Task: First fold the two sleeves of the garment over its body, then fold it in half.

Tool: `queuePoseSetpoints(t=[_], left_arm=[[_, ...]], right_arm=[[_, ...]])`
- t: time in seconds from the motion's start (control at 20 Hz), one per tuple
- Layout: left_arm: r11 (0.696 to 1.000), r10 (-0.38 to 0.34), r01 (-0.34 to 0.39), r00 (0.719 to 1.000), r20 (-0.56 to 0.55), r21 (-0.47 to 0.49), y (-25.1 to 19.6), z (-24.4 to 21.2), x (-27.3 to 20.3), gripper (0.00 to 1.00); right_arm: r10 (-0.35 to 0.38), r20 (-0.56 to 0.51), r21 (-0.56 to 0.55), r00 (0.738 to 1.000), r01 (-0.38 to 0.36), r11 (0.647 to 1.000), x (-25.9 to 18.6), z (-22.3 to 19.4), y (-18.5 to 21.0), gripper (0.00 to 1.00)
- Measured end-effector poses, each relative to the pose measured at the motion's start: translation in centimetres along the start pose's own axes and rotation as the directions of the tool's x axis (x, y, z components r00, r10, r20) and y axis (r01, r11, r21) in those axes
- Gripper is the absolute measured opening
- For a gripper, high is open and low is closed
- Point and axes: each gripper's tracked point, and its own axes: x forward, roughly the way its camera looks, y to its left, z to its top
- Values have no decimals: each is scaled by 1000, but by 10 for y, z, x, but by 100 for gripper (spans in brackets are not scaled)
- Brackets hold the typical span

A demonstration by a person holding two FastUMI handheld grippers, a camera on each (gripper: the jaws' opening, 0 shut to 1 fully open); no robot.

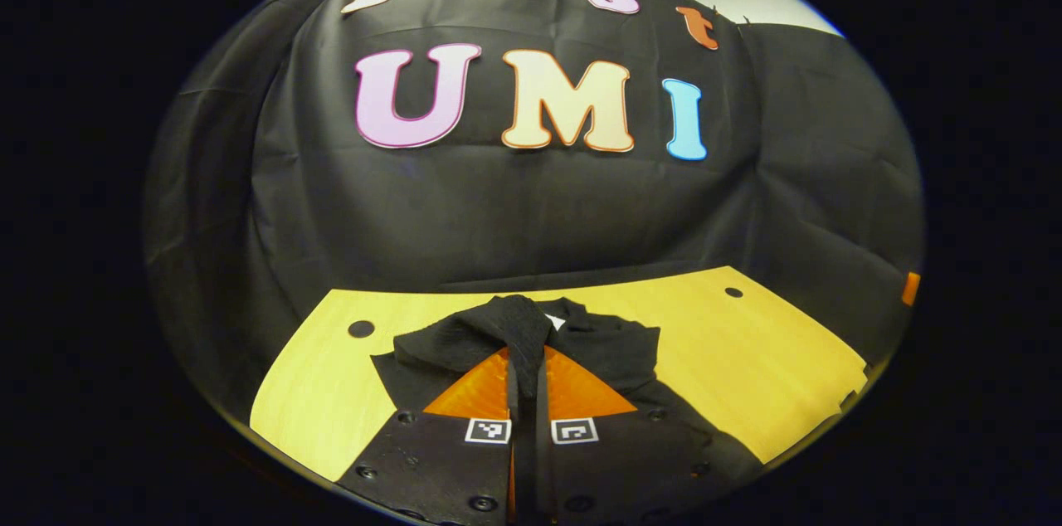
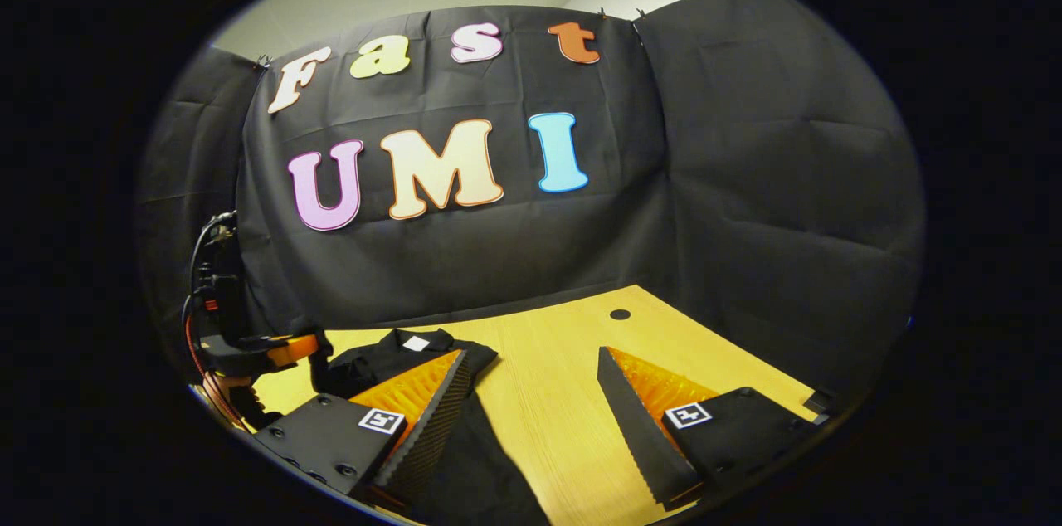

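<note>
On the yellow table [image 1: 747, 343], the left gripper [image 1: 528, 368] pinches a fold of the black garment [image 1: 614, 348]. Right gripper [image 2: 531, 393] stands wide apart, holding nothing.

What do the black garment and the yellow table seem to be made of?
The garment looks like soft matte knit cloth: it bunches and drapes where the left hand-held gripper pinches it. The table looks like pale wood or wood-look laminate, smooth with a slight sheen and faint grain; which one is unclear.

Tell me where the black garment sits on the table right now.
In the left gripper view the black garment lies on the yellow table, a fold pinched in the left gripper; in the right gripper view it lies left of the open right gripper.
</note>
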Motion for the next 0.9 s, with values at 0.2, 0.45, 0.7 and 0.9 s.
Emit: queuePoseSetpoints(t=[0.2, 0.45, 0.7, 0.9], left_arm=[[999, -28, 28, 999, 31, 21, -28, 13, 29, 3], [996, -77, 74, 996, 49, 59, -69, 14, 65, 2], [990, -131, 131, 991, 13, 43, -112, -6, 100, 2], [992, -122, 123, 992, -23, 31, -127, -31, 133, 3]], right_arm=[[-5, -17, -8, 1000, 5, 1000, 2, -4, -11, 98], [-2, -43, 11, 999, 3, 1000, 6, -12, -23, 98], [-6, -66, 3, 998, 7, 1000, 7, -20, -37, 98], [-2, -88, 7, 996, 3, 1000, 9, -30, -46, 98]])
